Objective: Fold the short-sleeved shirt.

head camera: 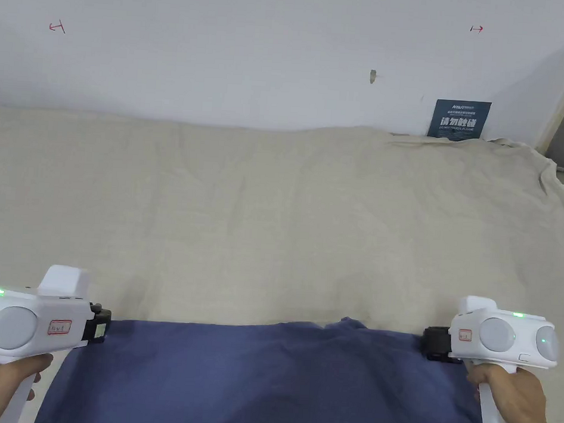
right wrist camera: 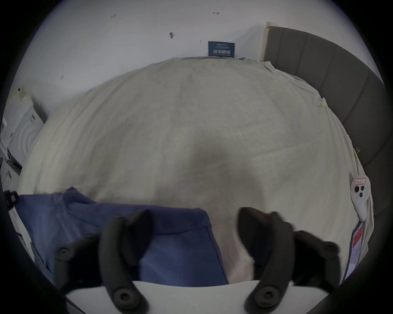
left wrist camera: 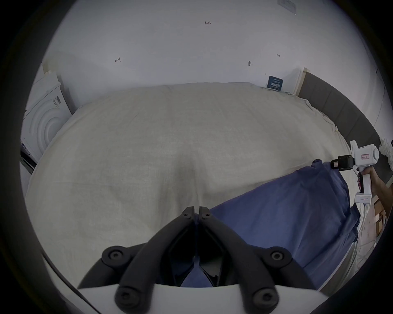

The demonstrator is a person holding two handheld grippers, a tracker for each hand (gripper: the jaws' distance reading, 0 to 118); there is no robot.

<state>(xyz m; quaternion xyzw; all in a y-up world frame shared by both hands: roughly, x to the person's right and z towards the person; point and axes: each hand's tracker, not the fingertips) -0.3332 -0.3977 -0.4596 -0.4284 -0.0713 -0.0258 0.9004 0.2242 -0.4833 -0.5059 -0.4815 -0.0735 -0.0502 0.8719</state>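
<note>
The blue short-sleeved shirt point(head camera: 264, 381) lies spread on the near part of the beige sheet, its far edge running between the two grippers. My left gripper point(head camera: 101, 329) sits at the shirt's left corner. In the left gripper view its jaws point(left wrist camera: 196, 212) are pressed together with blue cloth point(left wrist camera: 276, 212) pinched between them. My right gripper point(head camera: 431, 344) is at the shirt's right corner. In the right gripper view its jaws point(right wrist camera: 194, 212) stand wide apart and blurred, with the shirt's corner and side hem point(right wrist camera: 180, 223) lying under the left jaw.
The beige sheet point(head camera: 274, 220) covers a wide bed up to the white wall. A blue sign point(head camera: 459, 119) leans at the back right. A grey headboard point(right wrist camera: 340, 85) runs along the right side. A white controller point(right wrist camera: 359, 195) lies near the sheet's right edge. A white appliance point(left wrist camera: 42, 121) stands far left.
</note>
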